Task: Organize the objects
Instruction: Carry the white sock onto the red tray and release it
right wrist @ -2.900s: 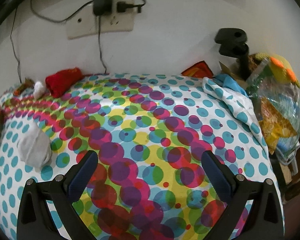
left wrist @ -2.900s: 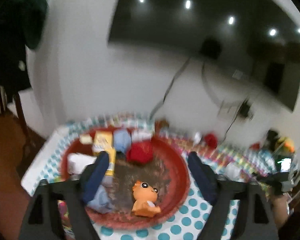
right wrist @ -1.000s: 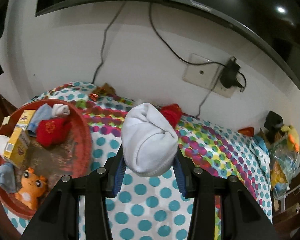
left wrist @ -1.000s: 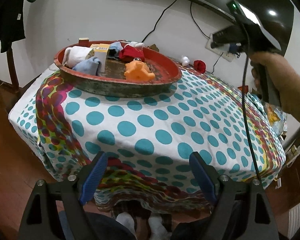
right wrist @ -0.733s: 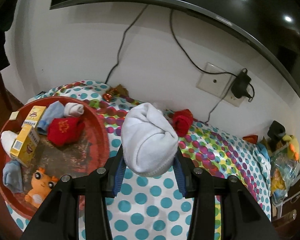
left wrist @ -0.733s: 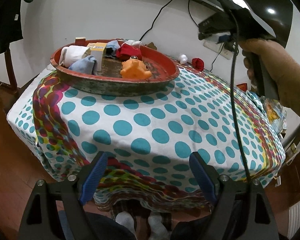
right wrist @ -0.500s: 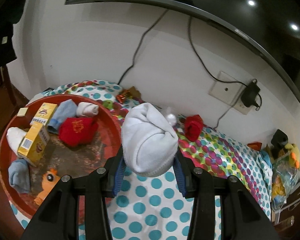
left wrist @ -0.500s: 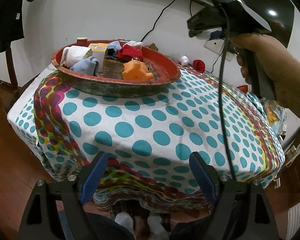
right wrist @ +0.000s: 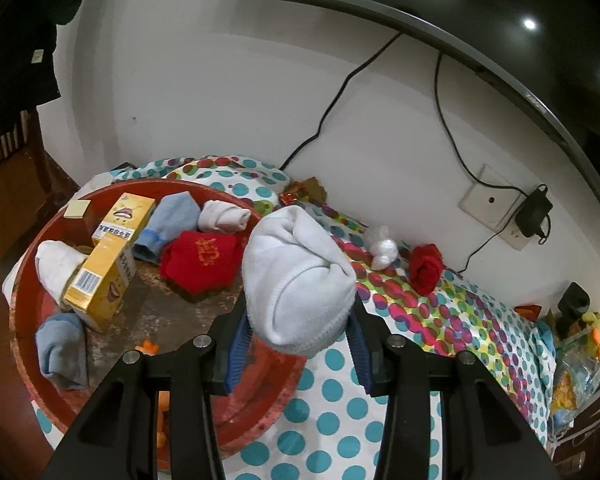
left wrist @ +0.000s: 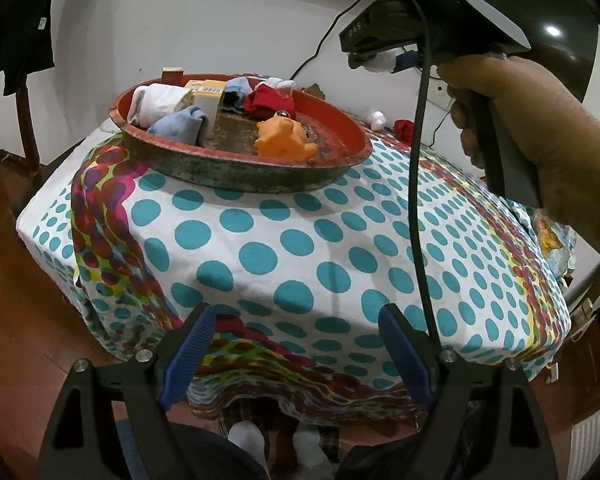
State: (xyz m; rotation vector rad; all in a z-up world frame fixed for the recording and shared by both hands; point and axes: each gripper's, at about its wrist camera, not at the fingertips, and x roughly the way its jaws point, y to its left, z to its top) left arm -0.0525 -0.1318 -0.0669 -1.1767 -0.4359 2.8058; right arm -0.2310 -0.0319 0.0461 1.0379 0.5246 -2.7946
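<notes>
My right gripper (right wrist: pixel 298 346) is shut on a rolled white sock (right wrist: pixel 296 280) and holds it above the right rim of the round red tray (right wrist: pixel 24 344). The tray holds a yellow box (right wrist: pixel 100 280), a red sock (right wrist: pixel 200 260), blue socks, white socks and an orange toy (left wrist: pixel 284 138). The tray also shows in the left wrist view (left wrist: pixel 240 172) at the table's far left. My left gripper (left wrist: pixel 296 364) is open and empty, low in front of the table's near edge. The right hand and its gripper body (left wrist: pixel 496 120) show at the upper right there.
A polka-dot cloth (left wrist: pixel 300 248) covers the table. A rolled red sock (right wrist: pixel 426 268) and a small white wad (right wrist: pixel 382 248) lie near the wall. A wall socket with a charger (right wrist: pixel 532 216) and cables hang behind. A bag of clutter (right wrist: pixel 576 360) sits at the right end.
My right gripper took hold of the white sock and has carried it left, from the table's middle to over the tray's rim. My left gripper drew back from the tray to the table's front.
</notes>
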